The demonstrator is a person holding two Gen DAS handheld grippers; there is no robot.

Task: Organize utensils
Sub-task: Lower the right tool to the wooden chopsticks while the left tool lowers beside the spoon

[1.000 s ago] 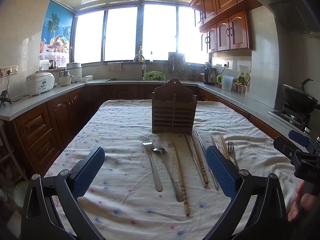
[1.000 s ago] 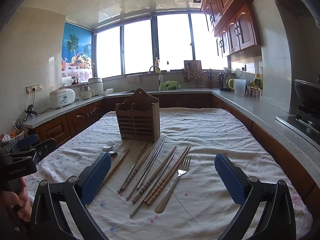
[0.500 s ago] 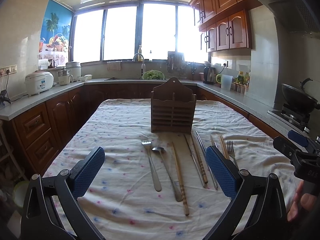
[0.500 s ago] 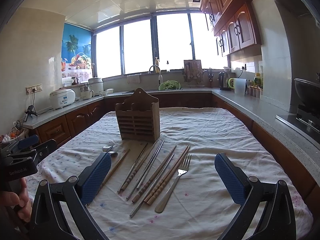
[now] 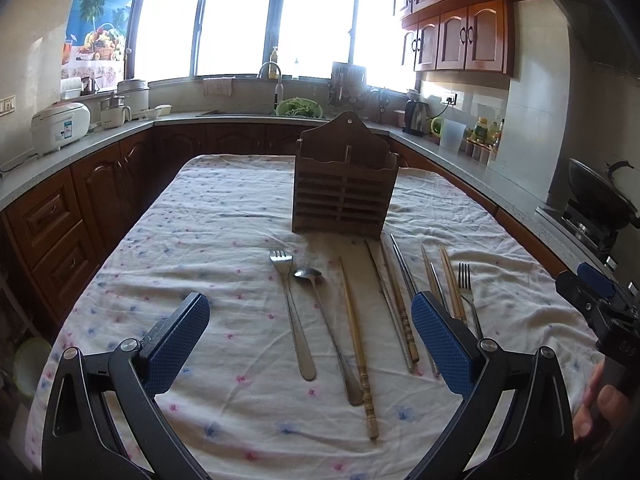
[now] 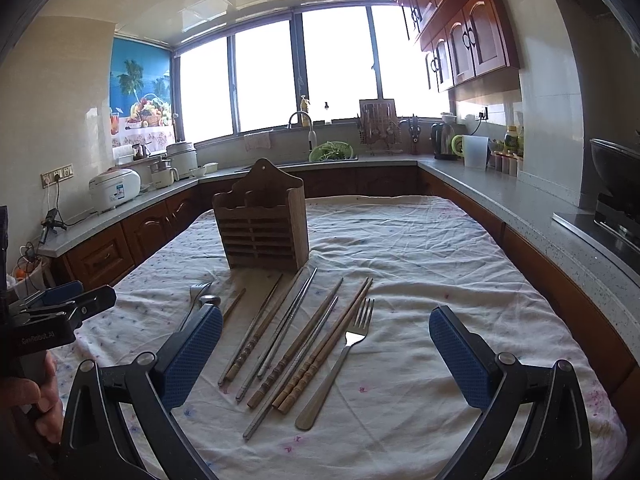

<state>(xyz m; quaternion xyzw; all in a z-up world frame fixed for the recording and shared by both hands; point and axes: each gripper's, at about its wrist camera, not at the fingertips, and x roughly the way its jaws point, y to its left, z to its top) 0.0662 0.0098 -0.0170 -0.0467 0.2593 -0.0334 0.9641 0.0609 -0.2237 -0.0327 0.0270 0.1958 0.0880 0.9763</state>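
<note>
A brown wooden utensil holder (image 5: pixel 345 184) (image 6: pixel 262 224) stands upright mid-table. In front of it lie a fork (image 5: pixel 292 312), a spoon (image 5: pixel 328 328), a lone wooden chopstick (image 5: pixel 357 344), several wooden and metal chopsticks (image 6: pixel 288 336) and a second fork (image 6: pixel 340 356). My left gripper (image 5: pixel 310 344) is open and empty, hovering above the near ends of the fork and spoon. My right gripper (image 6: pixel 326 356) is open and empty, hovering above the chopsticks and second fork.
The table carries a white floral cloth (image 5: pixel 208 240). Kitchen counters (image 6: pixel 500 208) with cabinets run around three sides. A rice cooker (image 5: pixel 60 126) stands left, a wok on a stove (image 5: pixel 600 200) right. Each gripper shows at the other view's edge (image 5: pixel 600 308) (image 6: pixel 52 312).
The left view has dipped slightly downward and crept toward the table. The right gripper has barely moved. Both stay open; the utensils lie as before.
</note>
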